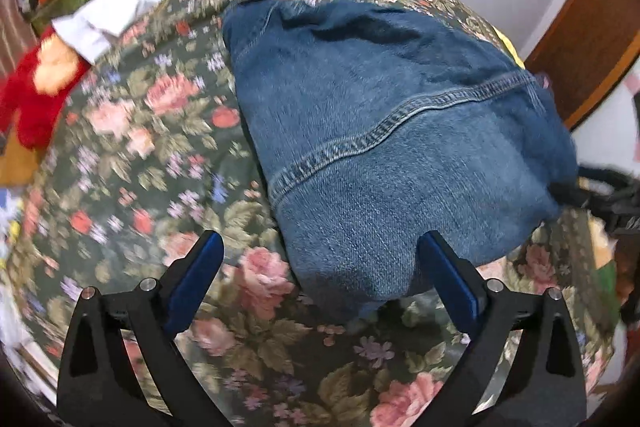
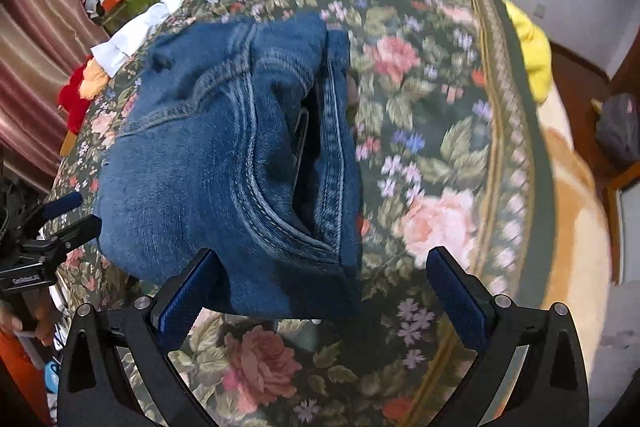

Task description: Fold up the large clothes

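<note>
Folded jeans (image 1: 384, 131) lie on the floral bed (image 1: 160, 155), toward its near edge. Left gripper (image 1: 320, 247) and right gripper (image 2: 324, 263) both hang spread over the jeans' near end, holding nothing.

the left gripper (image 1: 318, 247) has black plastic arms with triangular cut-outs, silver round screw heads at the joints, and flat blue pads on its fingers (image 1: 200, 275). the right gripper (image 2: 322, 263) is built the same: black frame, silver screws, blue pads (image 2: 456, 301). a bare-skinned hand (image 2: 16, 325) shows at the left edge.
</note>
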Demonstrator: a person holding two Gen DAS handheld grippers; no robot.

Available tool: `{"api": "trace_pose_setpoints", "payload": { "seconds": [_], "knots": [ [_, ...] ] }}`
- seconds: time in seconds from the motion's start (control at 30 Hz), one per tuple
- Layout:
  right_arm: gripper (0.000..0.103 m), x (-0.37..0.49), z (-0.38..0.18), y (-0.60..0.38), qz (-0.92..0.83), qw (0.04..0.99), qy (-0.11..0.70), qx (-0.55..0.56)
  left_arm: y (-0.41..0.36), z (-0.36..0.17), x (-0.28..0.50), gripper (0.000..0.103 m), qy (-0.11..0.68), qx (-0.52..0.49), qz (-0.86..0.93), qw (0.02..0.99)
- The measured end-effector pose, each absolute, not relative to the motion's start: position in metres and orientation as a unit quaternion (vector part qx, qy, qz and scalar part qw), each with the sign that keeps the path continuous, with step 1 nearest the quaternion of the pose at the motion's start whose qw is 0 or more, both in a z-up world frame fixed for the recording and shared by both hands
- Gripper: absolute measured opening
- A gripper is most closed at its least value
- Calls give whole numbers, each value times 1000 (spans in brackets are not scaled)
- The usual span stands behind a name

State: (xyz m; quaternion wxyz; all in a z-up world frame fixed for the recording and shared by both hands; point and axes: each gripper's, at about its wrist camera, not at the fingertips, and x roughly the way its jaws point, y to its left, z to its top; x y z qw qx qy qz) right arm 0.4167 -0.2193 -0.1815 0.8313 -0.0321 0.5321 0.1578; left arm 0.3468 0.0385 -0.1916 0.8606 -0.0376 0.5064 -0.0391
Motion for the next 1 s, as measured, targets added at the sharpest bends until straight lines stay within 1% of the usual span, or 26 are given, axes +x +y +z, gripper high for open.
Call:
{"api": "trace_pose_setpoints", "payload": {
  "seconds": [0.1,0.2,0.3,0.43,0.5,0.63,0.7,0.77,0.87,0.97,1.0],
  "knots": [
    [103,421,-153,-218,175,847,500,-29,41,-177,349,100,488,-12,-33,872],
    [103,439,-130,-209,195,855,480,-6,51,-159,365,100,466,-15,-30,884],
    [103,463,-127,-190,201,856,476,-17,58,-149,393,100,461,-22,-17,887],
    [103,503,-149,-170,212,827,520,-16,61,-148,437,99,461,-45,-19,886],
    [103,522,-166,-167,211,812,544,-16,61,-158,465,100,476,-56,-16,878],
    [103,545,-188,-175,211,802,558,-13,64,-187,510,99,504,-47,36,862],
    [103,550,-200,-183,220,798,561,-3,68,-201,523,99,511,-50,47,857],
    [103,552,-211,-188,222,800,558,-2,77,-218,535,100,524,-86,25,847],
    [103,554,-225,-194,236,795,558,19,90,-228,542,103,519,-127,19,845],
    [103,558,-237,-203,244,782,570,62,102,-234,546,103,511,-118,72,849],
    [103,557,-238,-205,243,781,571,68,106,-238,548,103,517,-127,64,844]
  ]
}}
